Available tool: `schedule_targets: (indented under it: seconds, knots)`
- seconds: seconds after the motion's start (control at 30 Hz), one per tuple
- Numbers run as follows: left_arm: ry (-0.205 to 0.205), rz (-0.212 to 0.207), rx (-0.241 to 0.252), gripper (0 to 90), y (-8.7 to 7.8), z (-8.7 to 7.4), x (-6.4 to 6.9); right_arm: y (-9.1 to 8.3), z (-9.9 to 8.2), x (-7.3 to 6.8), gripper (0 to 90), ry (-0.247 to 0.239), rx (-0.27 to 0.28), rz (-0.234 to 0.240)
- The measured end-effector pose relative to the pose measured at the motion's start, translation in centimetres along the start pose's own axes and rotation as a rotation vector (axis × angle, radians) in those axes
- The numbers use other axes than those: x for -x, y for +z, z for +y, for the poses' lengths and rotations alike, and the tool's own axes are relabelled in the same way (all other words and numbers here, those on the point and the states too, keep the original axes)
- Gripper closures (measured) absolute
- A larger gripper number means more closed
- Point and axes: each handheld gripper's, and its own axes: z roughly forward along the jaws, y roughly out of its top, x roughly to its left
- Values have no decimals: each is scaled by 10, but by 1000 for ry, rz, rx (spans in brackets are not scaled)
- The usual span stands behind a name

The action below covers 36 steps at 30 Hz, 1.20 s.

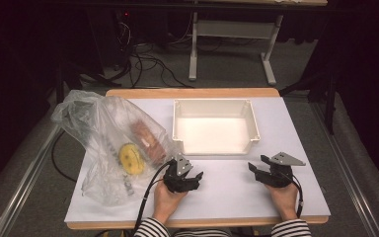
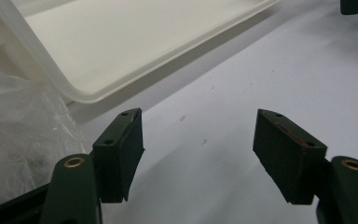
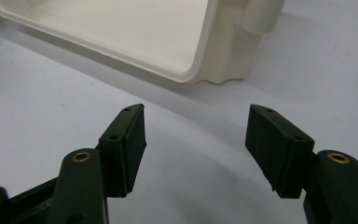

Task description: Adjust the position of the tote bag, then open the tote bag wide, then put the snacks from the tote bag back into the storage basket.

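White tabletop (image 1: 227, 187): empty bin (image 1: 215, 127), bagged sponge (image 1: 131, 158) in plastic bag (image 1: 103, 143), both grippers' fingers open

Striped black-and-white sleeves; each black tool (image 1: 193, 179) (image 1: 259, 170) has brass rivets, a grey three-cornered plate and a trailing black cable.

dark room, grey floor (image 1: 227, 74), cables (image 1: 148, 66)

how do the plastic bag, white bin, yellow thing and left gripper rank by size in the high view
1. plastic bag, about level with
2. white bin; too close to rank
3. left gripper
4. yellow thing in the bag
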Motion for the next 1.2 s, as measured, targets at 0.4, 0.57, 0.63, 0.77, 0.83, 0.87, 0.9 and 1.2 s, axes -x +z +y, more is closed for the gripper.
schedule_targets:
  seconds: [0.4, 0.57, 0.63, 0.77, 0.83, 0.87, 0.9, 1.2]
  knots:
    - [38, 20, 9, 340, -1, 0, 5, 0, 0, 0, 379, 16, -3, -5]
    - [47, 16, 16, 341, -1, 0, 5, 1, 0, 1, 377, 8, -4, 2]
    - [65, 19, 16, 346, -2, 0, 7, 1, 0, 1, 375, 15, 1, 3]
    - [79, 17, -1, 343, -6, 0, 8, 1, 0, 2, 374, 24, -5, 7]
    - [70, 8, 1, 340, -11, 1, 8, 0, 0, 2, 374, 21, 0, 4]
    - [69, 6, 0, 339, -14, 1, 8, 0, 0, 1, 373, 23, 2, 1]
    - [70, 8, 5, 337, -16, 2, 9, 0, 0, 2, 372, 25, 4, 0]
    - [70, -13, 28, 309, -48, 11, 9, -1, 0, 2, 368, 33, 8, 4]
